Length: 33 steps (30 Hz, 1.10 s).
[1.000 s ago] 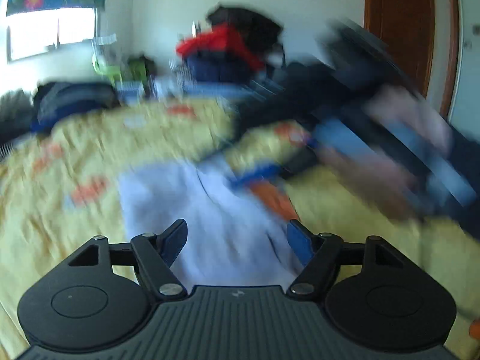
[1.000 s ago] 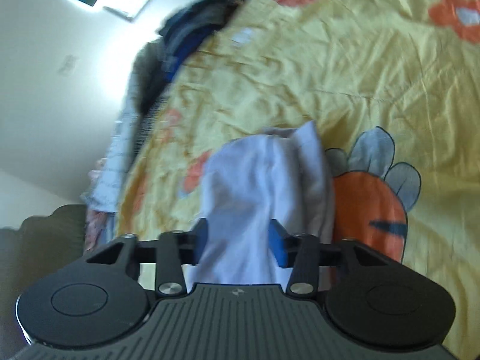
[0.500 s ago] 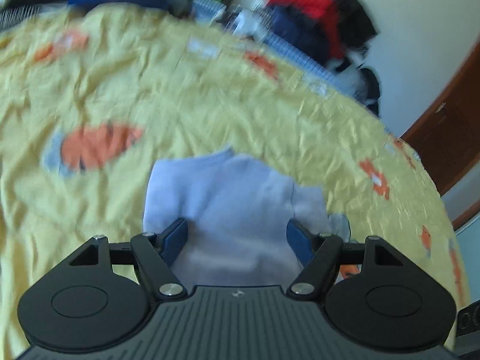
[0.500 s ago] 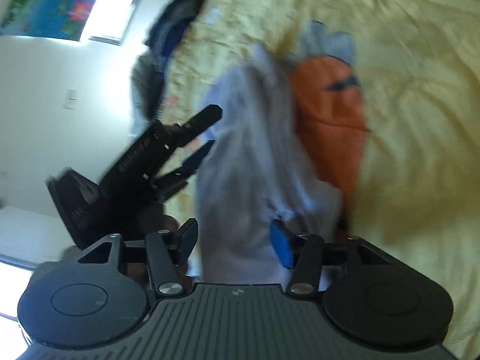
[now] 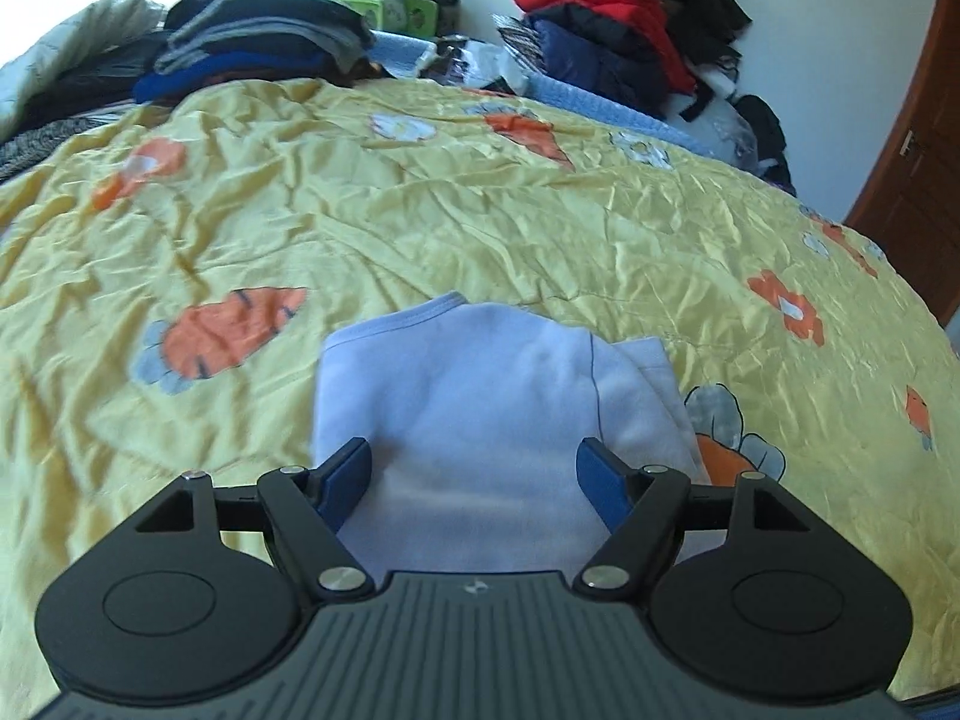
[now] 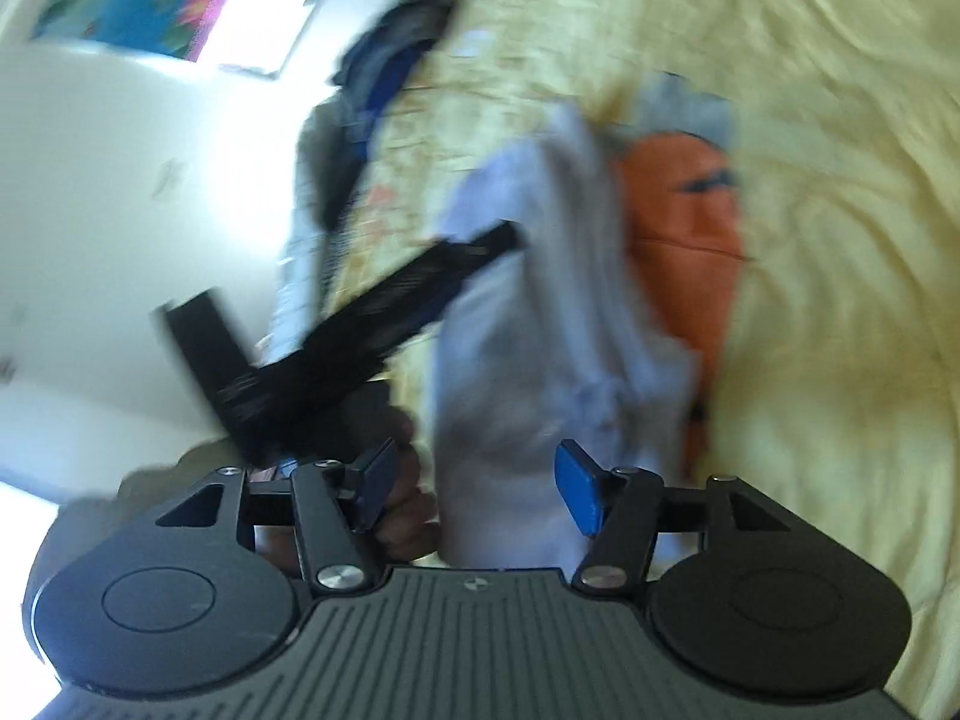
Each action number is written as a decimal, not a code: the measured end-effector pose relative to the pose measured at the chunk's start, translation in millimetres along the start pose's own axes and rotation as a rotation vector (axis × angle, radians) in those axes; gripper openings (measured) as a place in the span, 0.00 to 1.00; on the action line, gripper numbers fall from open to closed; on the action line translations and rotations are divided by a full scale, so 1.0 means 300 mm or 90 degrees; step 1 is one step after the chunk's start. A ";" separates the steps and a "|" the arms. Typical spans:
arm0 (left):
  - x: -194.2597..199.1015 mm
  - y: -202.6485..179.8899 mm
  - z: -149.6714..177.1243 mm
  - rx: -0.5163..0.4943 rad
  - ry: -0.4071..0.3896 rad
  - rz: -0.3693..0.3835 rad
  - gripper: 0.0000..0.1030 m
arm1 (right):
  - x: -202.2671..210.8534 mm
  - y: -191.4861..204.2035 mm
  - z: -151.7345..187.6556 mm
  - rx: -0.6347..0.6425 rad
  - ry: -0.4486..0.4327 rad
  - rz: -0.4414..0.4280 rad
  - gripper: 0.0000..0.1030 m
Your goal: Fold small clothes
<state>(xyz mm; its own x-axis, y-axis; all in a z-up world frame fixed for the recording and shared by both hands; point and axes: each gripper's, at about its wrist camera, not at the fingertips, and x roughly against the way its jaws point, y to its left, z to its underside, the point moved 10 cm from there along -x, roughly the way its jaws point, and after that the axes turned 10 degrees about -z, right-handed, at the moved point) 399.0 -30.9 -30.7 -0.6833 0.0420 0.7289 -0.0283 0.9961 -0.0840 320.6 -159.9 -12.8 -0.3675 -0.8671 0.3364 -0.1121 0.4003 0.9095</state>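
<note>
The left gripper [image 5: 474, 477] hangs just above the near edge of the small light-blue top [image 5: 480, 396]. Its jaws stand wide and nothing is between the pads. The right gripper [image 6: 474, 495] is half open; its jaws have just been opening, and the cloth sits in the gap, but the pads do not seem to press on it.

The top lies part folded on the yellow bedspread [image 5: 420, 210], near the person, with one side already turned over.

Here is what could go wrong. The cloth is soft and thick, so the folded flap may spring back open now that nothing pinches it. If a pad catches only the top layer, I think the fold will pull apart. The bedspread is very crinkly, so a low pinch could grab it too and drag it along with the top.

The left view is sharp. It shows the neat fold, the collar edge at the far end, a carrot picture [image 5: 228, 330] to the left, and farther off the piles of dark clothes [image 5: 258, 30] and a red jacket [image 5: 600, 0] by the wall.

The right view is blurry. But it alone shows the left gripper [image 6: 384, 312] from the side with the hand [image 6: 402, 516] that holds it, and the window [image 6: 282, 12] far away.
</note>
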 end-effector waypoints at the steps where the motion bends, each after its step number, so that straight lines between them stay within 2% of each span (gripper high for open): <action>1: 0.014 -0.003 0.001 -0.004 -0.005 0.004 0.73 | -0.005 0.023 0.007 0.014 0.007 -0.005 0.58; 3: 0.026 -0.008 0.004 -0.014 -0.007 0.004 0.73 | -0.027 0.044 0.012 0.035 0.018 -0.001 0.60; 6: 0.000 -0.003 0.017 -0.019 0.013 0.001 0.73 | -0.063 -0.001 0.018 0.019 0.041 0.034 0.61; 7: -0.011 -0.002 0.024 -0.021 0.016 0.001 0.73 | -0.075 -0.024 0.019 0.012 0.051 0.049 0.65; 8: -0.018 -0.001 0.028 -0.026 0.010 -0.004 0.73 | -0.079 -0.051 0.026 0.008 0.055 0.065 0.55; 10: -0.030 -0.006 0.038 -0.040 -0.012 -0.018 0.78 | -0.065 -0.086 0.038 -0.004 0.042 0.070 0.42; 12: -0.048 -0.008 0.046 -0.052 -0.025 -0.048 0.85 | -0.053 -0.106 0.036 -0.029 0.035 0.062 0.39; 15: -0.047 0.016 0.033 -0.027 -0.007 -0.046 0.85 | -0.062 -0.103 0.034 -0.031 0.044 0.067 0.40; 16: -0.029 0.033 0.035 -0.013 -0.005 -0.054 0.85 | -0.061 -0.086 0.026 -0.030 0.049 0.068 0.46; 19: 0.082 0.082 0.079 0.020 -0.031 -0.048 0.85 | -0.026 0.022 -0.068 0.005 0.010 0.014 0.49; 21: 0.176 0.102 0.136 0.029 -0.059 -0.057 0.85 | 0.007 0.088 -0.149 0.009 -0.020 -0.030 0.59; 22: 0.224 0.091 0.166 0.013 -0.076 -0.062 0.85 | 0.004 0.108 -0.193 0.007 -0.028 -0.042 0.66; 24: 0.308 0.036 0.222 -0.046 -0.114 -0.071 0.85 | -0.059 0.131 -0.267 0.009 -0.007 -0.051 0.69; 26: 0.364 -0.041 0.278 -0.112 -0.146 -0.077 0.85 | -0.180 0.138 -0.333 -0.005 0.031 -0.052 0.69; 28: 0.380 -0.102 0.328 -0.157 -0.150 -0.069 0.85 | -0.341 0.144 -0.370 -0.022 0.079 -0.052 0.68; 30: 0.363 -0.137 0.376 -0.188 -0.135 -0.070 0.85 | -0.482 0.144 -0.390 -0.019 0.115 -0.015 0.68; 32: 0.357 -0.157 0.401 -0.210 -0.145 -0.076 0.86 | -0.583 0.133 -0.402 -0.001 0.129 0.038 0.67; 33: 0.349 -0.154 0.405 -0.197 -0.137 -0.068 0.86 | -0.625 0.126 -0.405 0.001 0.138 0.055 0.67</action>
<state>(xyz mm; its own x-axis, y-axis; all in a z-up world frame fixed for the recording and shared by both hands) 240.2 -82.1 -33.0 -0.8270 -0.0474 0.5601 0.0913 0.9719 0.2170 497.5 -18.2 -11.9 -0.1691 -0.8730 0.4575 -0.0907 0.4760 0.8747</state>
